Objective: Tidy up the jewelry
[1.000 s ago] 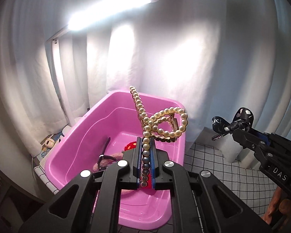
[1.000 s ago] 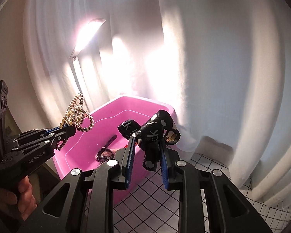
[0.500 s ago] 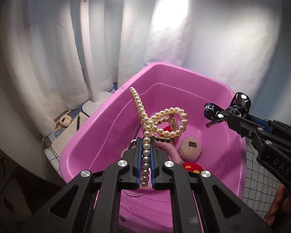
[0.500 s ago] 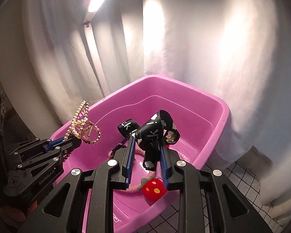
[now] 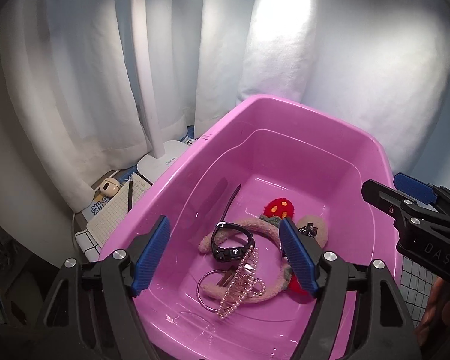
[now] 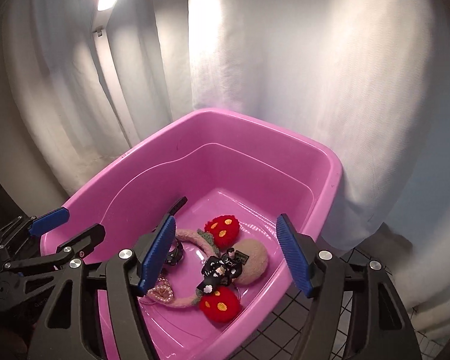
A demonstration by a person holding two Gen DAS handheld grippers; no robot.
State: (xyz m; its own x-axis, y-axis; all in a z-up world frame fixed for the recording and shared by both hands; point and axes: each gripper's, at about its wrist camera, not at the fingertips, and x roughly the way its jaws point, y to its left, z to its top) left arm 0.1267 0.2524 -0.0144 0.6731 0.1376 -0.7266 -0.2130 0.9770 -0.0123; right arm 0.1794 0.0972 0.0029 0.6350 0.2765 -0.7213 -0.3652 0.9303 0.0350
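Observation:
A pink plastic tub (image 5: 300, 120) (image 6: 255, 126) holds the jewelry. In it lie a pearl hair claw (image 5: 243, 282) (image 6: 160, 291), a black watch (image 5: 232, 241), a fuzzy pink headband with red mushrooms (image 5: 277, 208) (image 6: 222, 229), and a black ribbon bow clip (image 6: 222, 268). My left gripper (image 5: 225, 258) is open and empty above the tub, over the pearl claw. My right gripper (image 6: 226, 255) is open and empty above the bow clip; it also shows in the left wrist view (image 5: 405, 201).
A white desk lamp (image 5: 162, 162) stands behind the tub's left side, next to a small cream figure (image 5: 109, 186), a gridded notepad (image 5: 114, 210) and a pen. White curtains hang behind. The tub sits on a black grid-patterned cloth (image 6: 285, 333).
Both grippers opened over the tub. The pearl hair claw dropped from the left gripper and the black bow clip from the right; both now lie in the tub.

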